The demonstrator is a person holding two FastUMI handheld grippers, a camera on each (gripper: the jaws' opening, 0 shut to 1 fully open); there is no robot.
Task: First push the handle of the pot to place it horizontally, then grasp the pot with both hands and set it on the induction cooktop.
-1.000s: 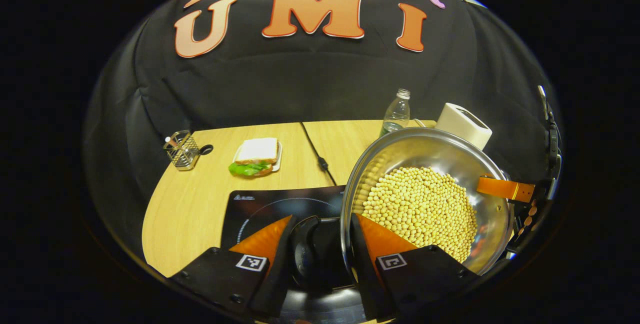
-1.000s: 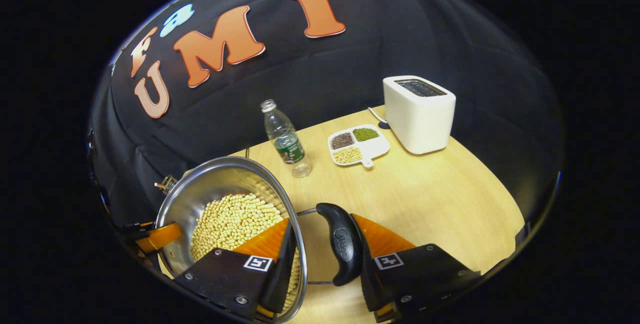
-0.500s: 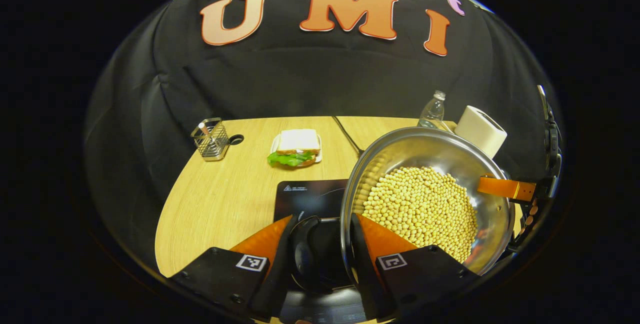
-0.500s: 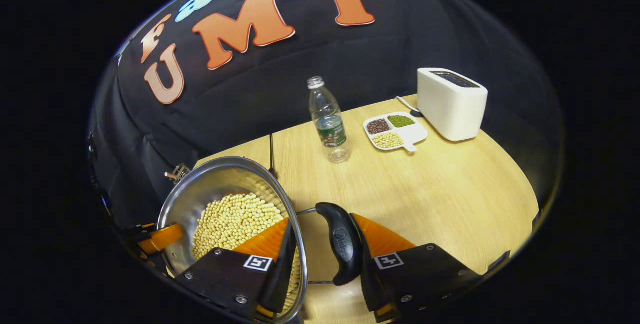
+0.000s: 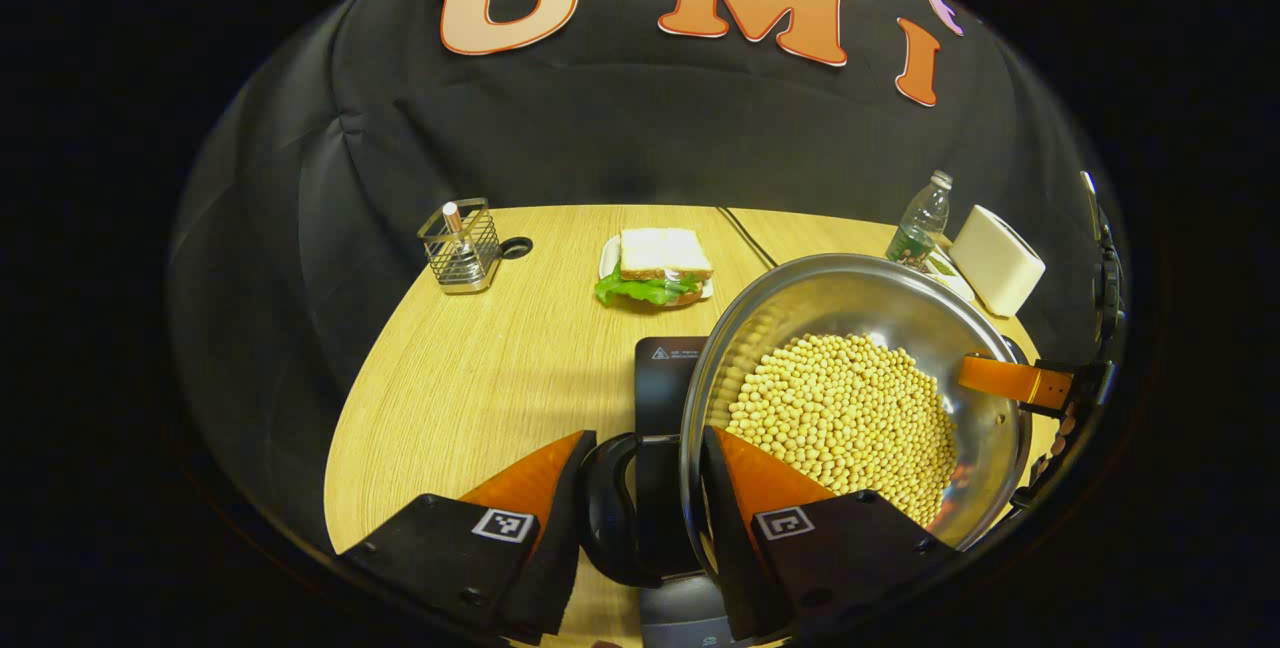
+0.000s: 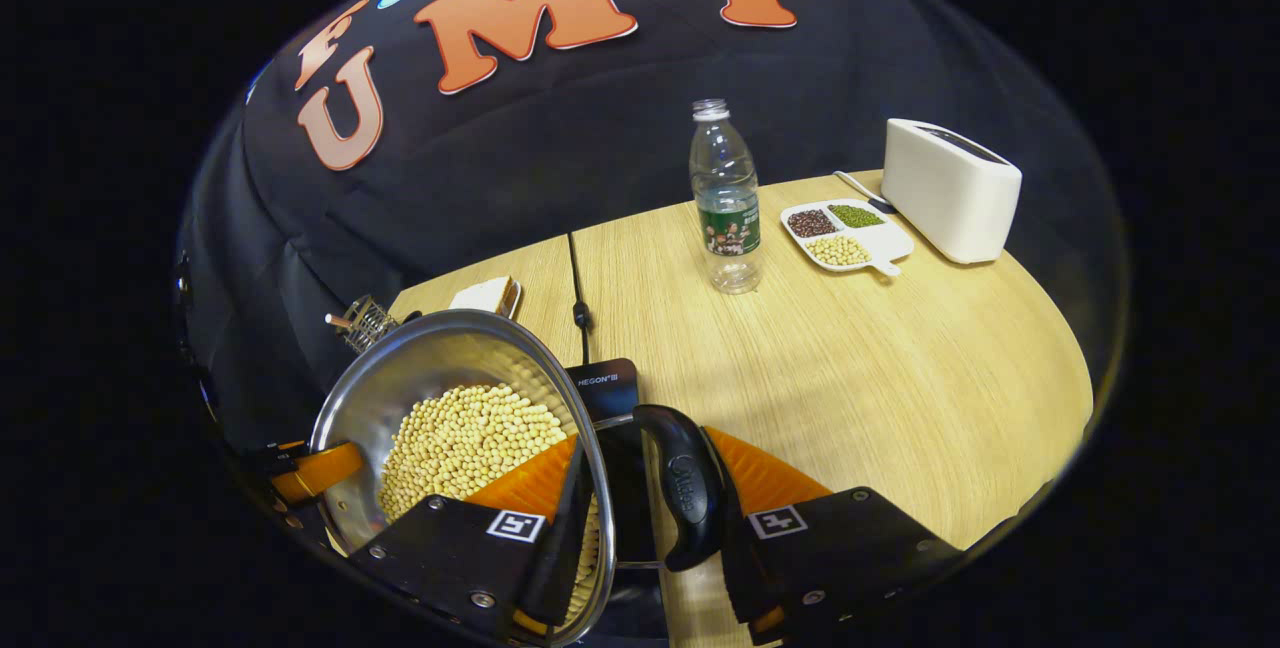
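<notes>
Pot [image 5: 860,378] of beans [image 5: 845,418] above cooktop [image 5: 665,368]; sandwich [image 5: 655,268] behind it.

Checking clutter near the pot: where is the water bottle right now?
In the right gripper view the water bottle stands upright at the table's far side, left of the divided bean dish and toaster.

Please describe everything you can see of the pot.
The pot is round, of shiny metal, and open, without a lid. Pale yellow beans cover its bottom. It has a dark loop handle on each side. The left gripper clamps one side, one finger inside the rim, one outside the handle. The right gripper does likewise at the other handle. The pot is over the black cooktop; whether it touches it I cannot tell.
</notes>
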